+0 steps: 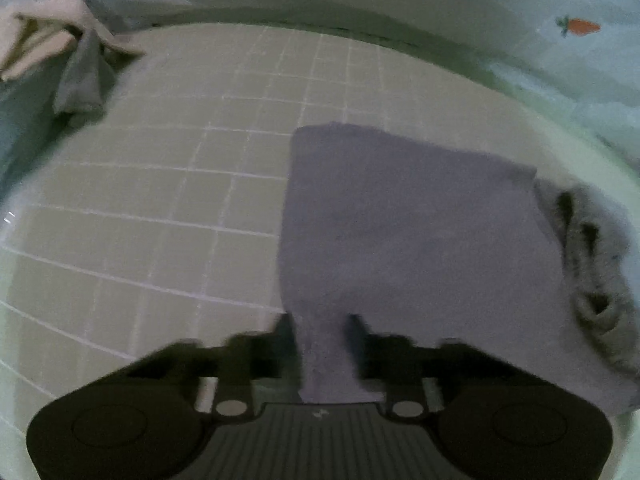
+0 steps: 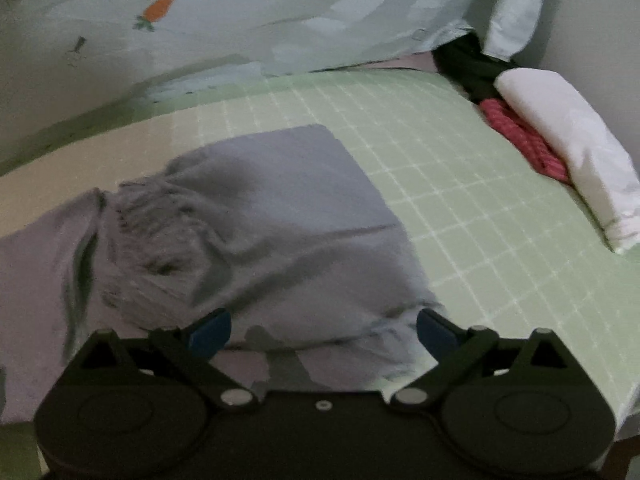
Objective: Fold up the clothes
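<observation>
The grey shorts (image 1: 400, 220) are pinched at one edge by the left gripper (image 1: 324, 328); the right gripper (image 2: 324, 328) is held wide over the shorts' near hem.

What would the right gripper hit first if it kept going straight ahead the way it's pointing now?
Most likely the gray garment. The right gripper stands open, jaws wide apart, with the garment's near edge already between them and its gathered waistband just ahead. Depth is hard to judge, so contact may be immediate.

Green grid mat (image 2: 460, 184) — pale carrot-print sheet (image 2: 248, 12) bunched along its far edge.
</observation>
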A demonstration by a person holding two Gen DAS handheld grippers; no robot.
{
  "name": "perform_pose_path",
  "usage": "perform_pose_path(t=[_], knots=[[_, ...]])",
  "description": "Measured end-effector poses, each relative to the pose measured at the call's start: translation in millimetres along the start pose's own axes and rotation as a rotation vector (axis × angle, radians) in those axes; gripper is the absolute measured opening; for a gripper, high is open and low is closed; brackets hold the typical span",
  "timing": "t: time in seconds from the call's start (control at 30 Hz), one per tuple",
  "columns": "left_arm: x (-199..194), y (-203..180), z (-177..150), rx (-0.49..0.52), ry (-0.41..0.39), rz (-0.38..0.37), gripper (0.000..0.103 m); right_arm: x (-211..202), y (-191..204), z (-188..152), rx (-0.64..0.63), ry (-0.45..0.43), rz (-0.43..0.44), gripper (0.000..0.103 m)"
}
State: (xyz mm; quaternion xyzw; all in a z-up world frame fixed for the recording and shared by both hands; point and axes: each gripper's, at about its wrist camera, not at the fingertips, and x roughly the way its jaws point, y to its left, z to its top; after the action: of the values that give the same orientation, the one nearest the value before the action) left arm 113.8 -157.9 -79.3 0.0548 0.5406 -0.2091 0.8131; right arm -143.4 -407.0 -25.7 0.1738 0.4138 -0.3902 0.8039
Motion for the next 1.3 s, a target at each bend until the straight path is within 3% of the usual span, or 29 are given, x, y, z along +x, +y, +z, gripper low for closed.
perform_pose_path(t=[0.03, 0.17, 0.3, 0.47, 0.6, 0.67, 0.77, 0.8, 0.87, 0.9, 0.93, 1.1, 1.23, 1.3], knots=[[0, 0, 2, -0.020, 0.001, -0.014, 0.012, 0, -5, 0, 0.006, 0.002, -0.004, 0.100], [-21, -10, 7, -0.053, -0.068, -0.065, 0.009, -2, -28, 2, 0.029, -0.002, -0.018, 0.100], [-52, -52, 15, -0.017, -0.153, -0.137, 0.008, 0, -53, 6, 0.032, -0.008, -0.016, 0.100], [-69, -139, 16, 0.065, -0.200, -0.243, 0.008, 5, -90, 14, 0.030, -0.010, -0.003, 0.100], [-54, -226, 1, 0.142, -0.172, -0.309, 0.008, 8, -122, 18, 0.003, -0.021, -0.010, 0.100], [-35, -263, -13, 0.141, -0.109, -0.345, 0.010, 10, -140, 20, -0.014, -0.029, -0.031, 0.100], [-34, -272, -25, 0.131, -0.082, -0.320, 0.017, 15, -164, 23, -0.007, -0.028, -0.034, 0.100], [-34, -275, -29, 0.127, -0.074, -0.311, 0.025, 17, -169, 26, -0.001, -0.030, -0.030, 0.100], [-34, -280, -37, 0.120, -0.057, -0.293, 0.050, 22, -176, 33, 0.005, -0.038, -0.019, 0.100], [-34, -283, -40, 0.116, -0.049, -0.285, 0.069, 23, -175, 36, 0.003, -0.044, -0.008, 0.100], [-41, -275, -41, 0.103, -0.077, -0.256, 0.081, 24, -173, 40, 0.001, -0.050, 0.010, 0.100], [-68, -230, -42, 0.028, -0.168, -0.083, 0.087, 26, -148, 56, -0.020, -0.085, 0.151, 0.100], [-65, -190, -45, -0.037, -0.132, 0.052, 0.088, 30, -108, 64, -0.055, -0.109, 0.226, 0.101], [-58, -176, -44, -0.060, -0.103, 0.085, 0.088, 31, -84, 68, -0.074, -0.133, 0.258, 0.101]])
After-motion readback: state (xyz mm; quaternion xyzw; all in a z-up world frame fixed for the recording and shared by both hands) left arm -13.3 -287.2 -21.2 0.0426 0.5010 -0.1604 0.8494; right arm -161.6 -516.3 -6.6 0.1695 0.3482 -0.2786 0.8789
